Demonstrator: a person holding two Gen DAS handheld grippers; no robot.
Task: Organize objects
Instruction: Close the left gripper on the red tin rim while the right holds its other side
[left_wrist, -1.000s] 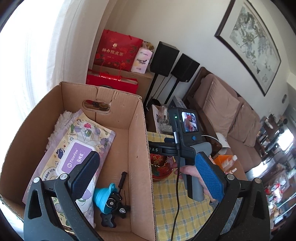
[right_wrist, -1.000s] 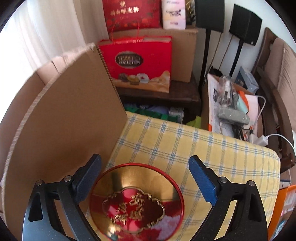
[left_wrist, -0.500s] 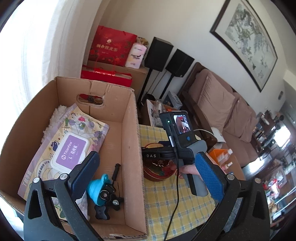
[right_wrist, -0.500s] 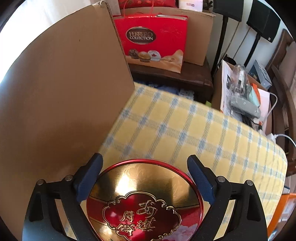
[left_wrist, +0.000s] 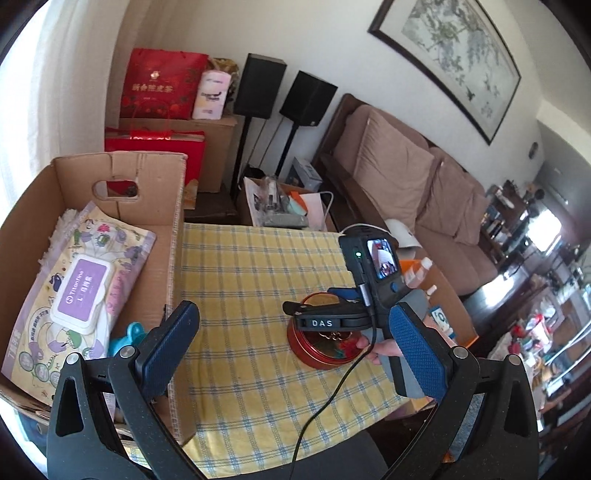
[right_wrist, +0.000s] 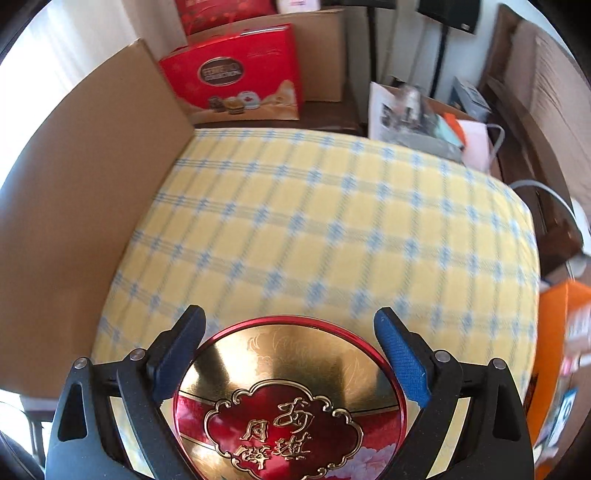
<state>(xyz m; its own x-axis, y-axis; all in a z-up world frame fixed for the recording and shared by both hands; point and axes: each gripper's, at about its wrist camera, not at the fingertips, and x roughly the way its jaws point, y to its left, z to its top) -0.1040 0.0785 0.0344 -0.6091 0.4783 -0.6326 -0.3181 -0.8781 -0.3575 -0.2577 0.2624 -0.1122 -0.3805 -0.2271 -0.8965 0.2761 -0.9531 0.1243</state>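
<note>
Tin (right_wrist: 290, 402) near tablecloth (right_wrist: 314, 229) edge (box (right_wrist: 74, 206) apart)

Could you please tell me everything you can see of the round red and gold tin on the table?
The round tin looks like shiny metal: a red rim and side wall, a gold lid with faint engraved patterns, and a red embossed cartouche with gold Chinese characters. It lies flat, lid on, on the yellow checked tablecloth, right of the cardboard box. The right gripper straddles it, jaws open, pads beside the rim; contact is unclear.
</note>
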